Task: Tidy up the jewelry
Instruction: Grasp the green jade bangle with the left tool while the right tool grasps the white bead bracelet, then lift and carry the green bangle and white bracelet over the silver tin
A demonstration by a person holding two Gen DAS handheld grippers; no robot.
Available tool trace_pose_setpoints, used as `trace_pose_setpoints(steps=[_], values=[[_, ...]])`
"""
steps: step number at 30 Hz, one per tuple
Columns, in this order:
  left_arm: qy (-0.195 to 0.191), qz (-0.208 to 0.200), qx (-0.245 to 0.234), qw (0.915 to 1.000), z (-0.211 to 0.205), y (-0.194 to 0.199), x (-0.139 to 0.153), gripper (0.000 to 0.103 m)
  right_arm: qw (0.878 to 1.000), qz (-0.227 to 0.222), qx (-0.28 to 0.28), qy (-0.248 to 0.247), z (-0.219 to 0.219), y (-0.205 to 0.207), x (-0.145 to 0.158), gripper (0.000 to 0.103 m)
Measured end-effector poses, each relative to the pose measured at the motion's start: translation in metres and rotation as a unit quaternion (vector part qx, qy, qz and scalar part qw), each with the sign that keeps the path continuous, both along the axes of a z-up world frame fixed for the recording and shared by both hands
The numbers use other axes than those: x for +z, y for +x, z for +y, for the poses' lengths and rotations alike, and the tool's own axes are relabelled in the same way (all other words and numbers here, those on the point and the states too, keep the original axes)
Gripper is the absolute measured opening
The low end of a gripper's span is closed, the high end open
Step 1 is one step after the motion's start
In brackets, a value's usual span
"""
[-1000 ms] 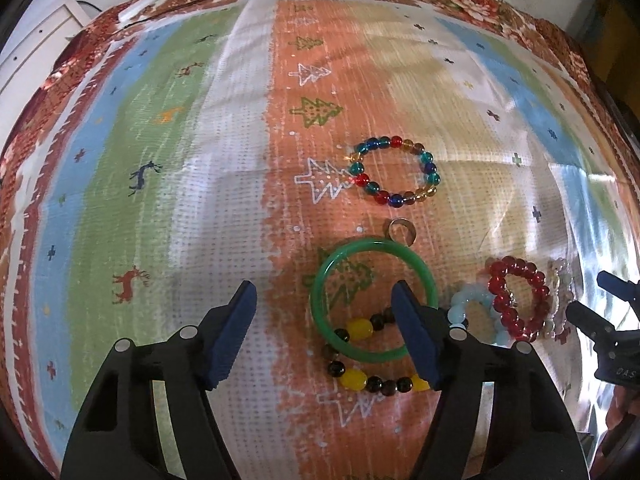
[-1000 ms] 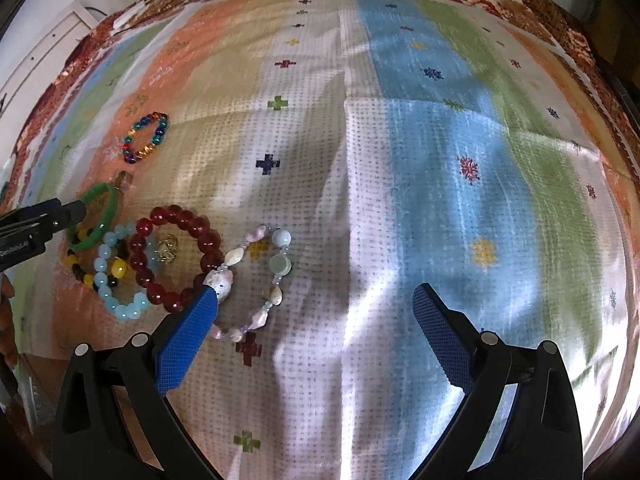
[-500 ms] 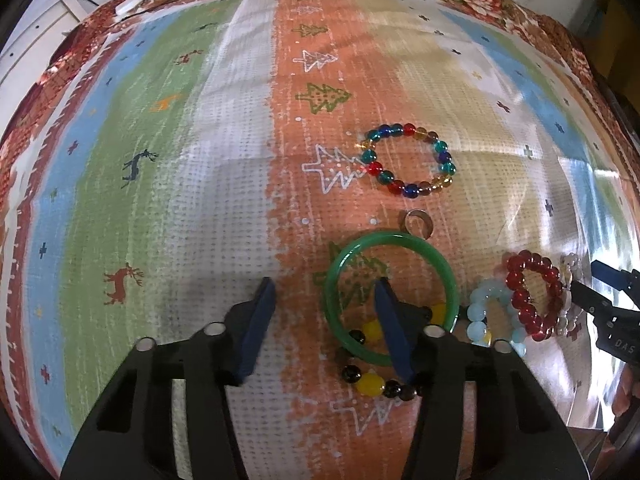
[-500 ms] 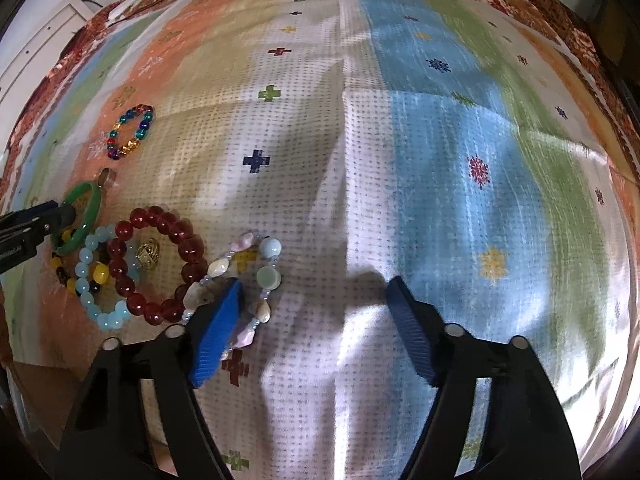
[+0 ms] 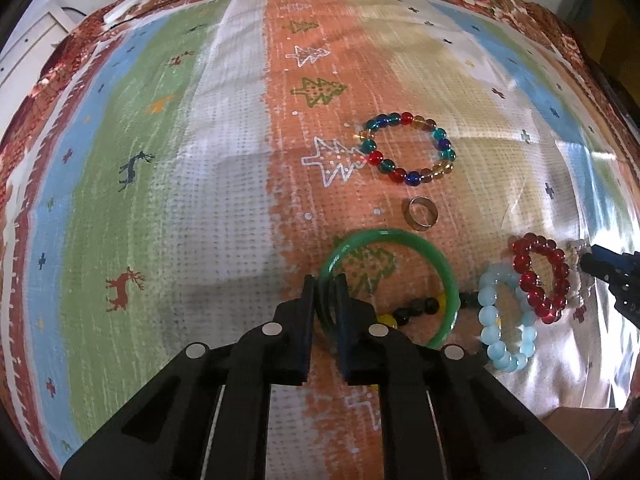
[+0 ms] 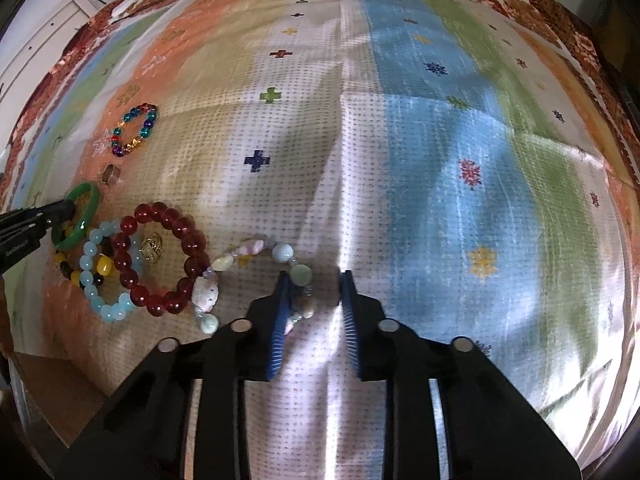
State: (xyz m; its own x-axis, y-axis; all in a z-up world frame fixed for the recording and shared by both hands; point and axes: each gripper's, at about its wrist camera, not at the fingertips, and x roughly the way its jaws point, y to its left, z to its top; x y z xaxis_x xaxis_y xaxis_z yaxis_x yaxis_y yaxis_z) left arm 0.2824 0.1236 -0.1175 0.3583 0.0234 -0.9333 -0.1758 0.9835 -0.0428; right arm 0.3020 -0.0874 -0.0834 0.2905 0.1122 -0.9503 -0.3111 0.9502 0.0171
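My left gripper point(image 5: 324, 300) is shut on the near-left rim of the green bangle point(image 5: 436, 256), which rests on the cloth over a black-and-yellow bead bracelet point(image 5: 420, 306). Beside it lie a light blue bead bracelet point(image 5: 490, 312), a dark red bead bracelet point(image 5: 560, 276), a metal ring point(image 5: 419, 208) and a multicoloured bead bracelet point(image 5: 408, 148). My right gripper point(image 6: 314, 300) is narrowly open, its jaws around the right side of the pastel stone bracelet point(image 6: 300, 276). The bangle also shows in the right wrist view point(image 6: 86, 216), as does a gold charm point(image 6: 151, 246).
A striped patterned cloth point(image 6: 440, 160) covers the table. The jewelry sits near the table's front edge point(image 6: 52, 368). A white cabinet point(image 5: 24, 52) stands at the far left. A white cable point(image 5: 124, 12) lies at the cloth's far edge.
Both grippers have moved forward and closed. The left jaws went from wide open to shut on the green bangle's rim. The right jaws narrowed around the pastel stone bracelet.
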Motion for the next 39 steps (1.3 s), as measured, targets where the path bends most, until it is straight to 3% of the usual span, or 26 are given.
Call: trace_pose_setpoints(steps=[4, 11, 25, 30, 39], values=[[-0.008, -0.001, 0.001, 1.0000, 0.001, 0.000, 0.004, 0.008, 1.000, 0.000, -0.002, 0.000, -0.004, 0.001, 0.001, 0.012], [-0.018, -0.029, 0.014, 0.9993, 0.007, -0.011, 0.028, 0.008, 1.000, -0.004, -0.005, 0.010, -0.009, -0.007, 0.012, 0.011], [-0.022, -0.068, 0.011, 0.9974, 0.001, -0.044, 0.066, 0.008, 0.997, -0.058, 0.035, 0.038, 0.019, -0.046, 0.069, 0.011], [0.007, -0.085, 0.025, 0.9960, 0.001, -0.057, 0.083, 0.009, 0.996, -0.080, 0.036, 0.033, 0.023, -0.055, 0.080, 0.011], [0.001, -0.112, 0.016, 0.9936, -0.008, -0.074, 0.103, 0.009, 0.993, -0.098, 0.054, 0.040, 0.038, -0.068, 0.098, 0.011]])
